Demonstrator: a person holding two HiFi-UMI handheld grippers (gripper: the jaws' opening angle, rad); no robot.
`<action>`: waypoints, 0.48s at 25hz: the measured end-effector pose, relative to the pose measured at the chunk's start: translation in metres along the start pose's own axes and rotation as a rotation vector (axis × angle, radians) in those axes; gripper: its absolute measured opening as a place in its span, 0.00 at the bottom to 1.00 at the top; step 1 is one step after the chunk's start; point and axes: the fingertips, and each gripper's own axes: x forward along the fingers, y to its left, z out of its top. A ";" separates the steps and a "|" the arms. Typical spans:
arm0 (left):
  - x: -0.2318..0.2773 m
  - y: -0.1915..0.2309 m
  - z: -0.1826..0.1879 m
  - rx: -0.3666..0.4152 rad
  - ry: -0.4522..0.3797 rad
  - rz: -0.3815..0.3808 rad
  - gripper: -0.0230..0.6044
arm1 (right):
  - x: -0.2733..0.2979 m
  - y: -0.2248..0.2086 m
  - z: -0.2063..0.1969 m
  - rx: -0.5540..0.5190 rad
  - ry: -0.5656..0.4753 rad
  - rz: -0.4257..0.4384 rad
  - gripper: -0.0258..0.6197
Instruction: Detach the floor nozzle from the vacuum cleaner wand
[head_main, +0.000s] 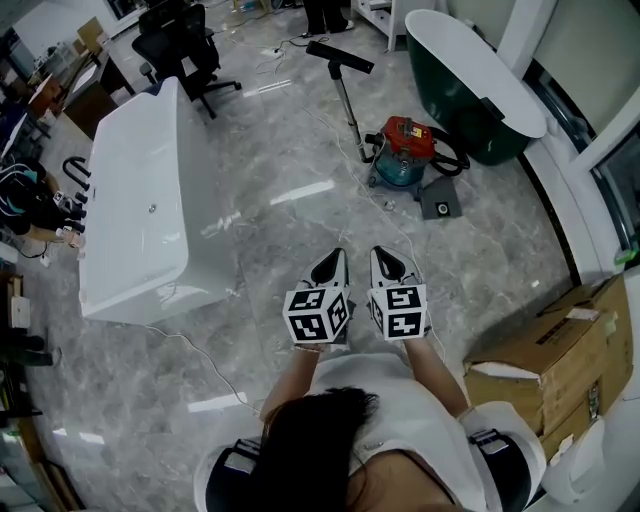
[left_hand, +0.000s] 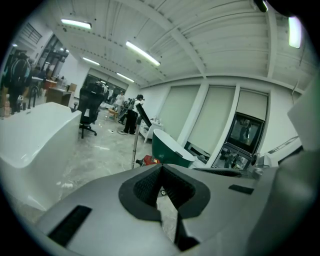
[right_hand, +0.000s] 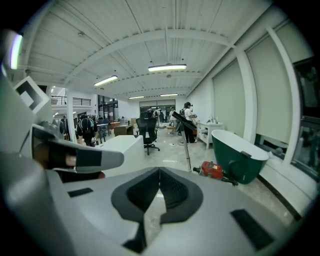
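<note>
On the floor (head_main: 300, 210) ahead, between the white bathtub (head_main: 140, 220) and the green bathtub (head_main: 470, 80), stands the red vacuum cleaner (head_main: 405, 150). The floor nozzle (head_main: 340, 57) is attached to the raised end of the wand (head_main: 348, 105). My left gripper (head_main: 332, 265) and right gripper (head_main: 388, 262) are side by side, well apart from it. Both sets of fingers (left_hand: 145, 186) are closed together and hold nothing.
</note>
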 end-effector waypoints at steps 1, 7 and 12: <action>0.000 0.002 0.000 0.000 0.002 -0.001 0.04 | 0.001 0.001 0.001 -0.010 -0.001 -0.005 0.06; -0.001 0.012 0.004 -0.004 -0.001 -0.006 0.04 | 0.005 0.006 0.004 0.018 -0.010 -0.013 0.06; 0.001 0.015 0.012 -0.001 -0.008 -0.015 0.04 | 0.006 0.003 0.011 0.030 -0.024 -0.032 0.06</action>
